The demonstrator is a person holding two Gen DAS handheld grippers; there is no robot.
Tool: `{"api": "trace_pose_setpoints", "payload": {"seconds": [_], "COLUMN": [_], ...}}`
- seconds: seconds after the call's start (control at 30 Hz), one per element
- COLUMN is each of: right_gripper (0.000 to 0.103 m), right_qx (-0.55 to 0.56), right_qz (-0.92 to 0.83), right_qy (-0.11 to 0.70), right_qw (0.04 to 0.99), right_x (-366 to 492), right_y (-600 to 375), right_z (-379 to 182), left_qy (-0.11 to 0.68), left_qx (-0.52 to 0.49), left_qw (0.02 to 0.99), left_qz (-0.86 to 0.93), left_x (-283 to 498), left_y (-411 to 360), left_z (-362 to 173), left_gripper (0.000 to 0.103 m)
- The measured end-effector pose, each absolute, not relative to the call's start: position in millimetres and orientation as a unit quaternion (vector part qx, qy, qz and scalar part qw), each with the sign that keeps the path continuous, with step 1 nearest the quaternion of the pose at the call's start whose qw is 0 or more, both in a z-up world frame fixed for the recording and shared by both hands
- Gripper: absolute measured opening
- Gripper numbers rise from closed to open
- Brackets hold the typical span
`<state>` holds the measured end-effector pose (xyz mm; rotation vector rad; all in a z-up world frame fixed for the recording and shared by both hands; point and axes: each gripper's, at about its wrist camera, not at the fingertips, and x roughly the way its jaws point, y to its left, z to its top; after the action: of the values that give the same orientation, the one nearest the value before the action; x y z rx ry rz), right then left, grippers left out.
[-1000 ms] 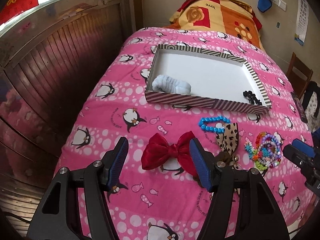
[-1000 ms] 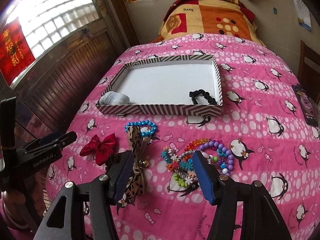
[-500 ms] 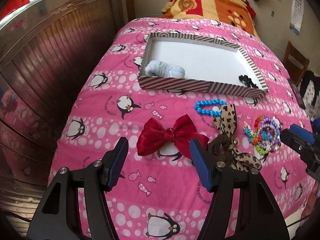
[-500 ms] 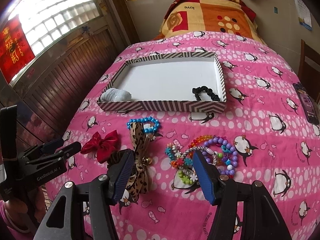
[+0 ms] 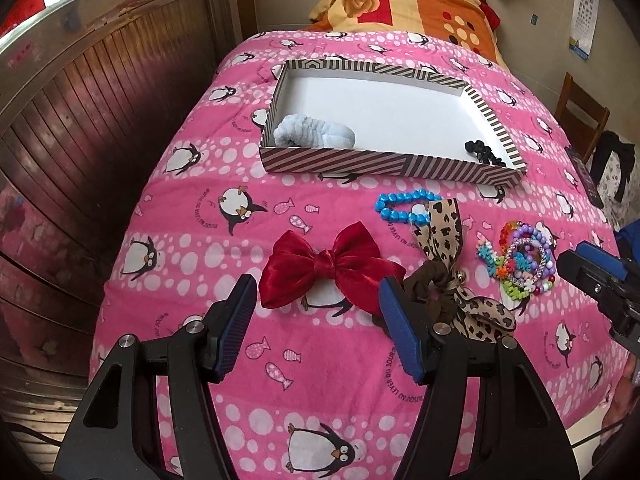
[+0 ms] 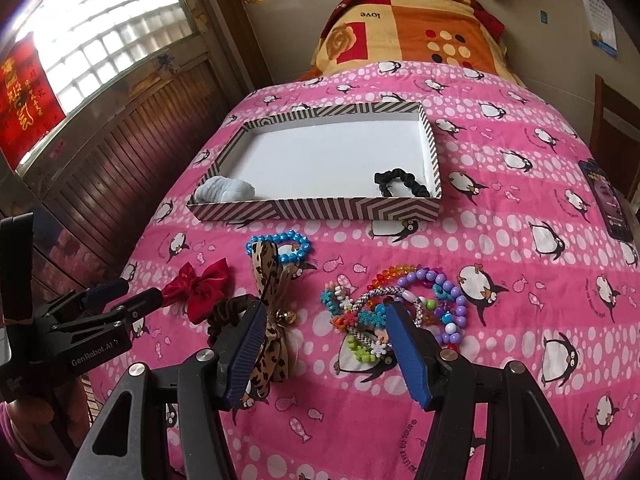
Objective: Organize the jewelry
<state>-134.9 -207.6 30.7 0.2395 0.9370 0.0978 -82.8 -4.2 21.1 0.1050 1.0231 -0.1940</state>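
A striped box (image 5: 392, 164) (image 6: 316, 208) sits on the pink penguin quilt, holding a pale blue scrunchie (image 5: 314, 136) (image 6: 228, 190) and a black scrunchie (image 5: 482, 152) (image 6: 400, 182). In front of it lie a red bow (image 5: 328, 268) (image 6: 200, 286), a blue bead bracelet (image 5: 400, 204) (image 6: 288, 246), a leopard-print ribbon scrunchie (image 5: 444, 272) (image 6: 268, 308) and a heap of coloured bead bracelets (image 5: 520, 260) (image 6: 400, 304). My left gripper (image 5: 318, 328) is open, just short of the red bow. My right gripper (image 6: 326, 348) is open over the bead heap's near edge.
A folded orange and yellow blanket (image 6: 408, 32) lies at the bed's head. A wooden wall panel (image 5: 80, 120) runs along the left. A dark phone (image 6: 604, 204) lies on the quilt at right. A wooden chair (image 5: 580, 116) stands beyond the right side.
My left gripper has pulled back a little and risen, so the red bow sits further ahead of the fingers. My right gripper has also drawn back slightly. Both stay open.
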Motion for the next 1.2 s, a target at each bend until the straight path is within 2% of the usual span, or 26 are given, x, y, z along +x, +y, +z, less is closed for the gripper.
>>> {"api": "trace_pose_setpoints", "payload": {"seconds": [0.7, 1.2], "right_gripper": [0.060, 0.060], "right_qx": [0.112, 0.118], "right_qz": [0.035, 0.081], "right_qy": [0.456, 0.472], "right_qw": [0.882, 0.870], "right_x": [-143, -143], "right_y": [-219, -213], "right_z": [26, 11], "left_qy": [0.487, 0.530], "left_qx": [0.022, -0.037], "left_qw": [0.869, 0.840], "left_qz": [-0.086, -0.107], "left_x": [-75, -58], "left_y": [6, 29], "left_z": [22, 10], "left_gripper": [0.064, 0.064]}}
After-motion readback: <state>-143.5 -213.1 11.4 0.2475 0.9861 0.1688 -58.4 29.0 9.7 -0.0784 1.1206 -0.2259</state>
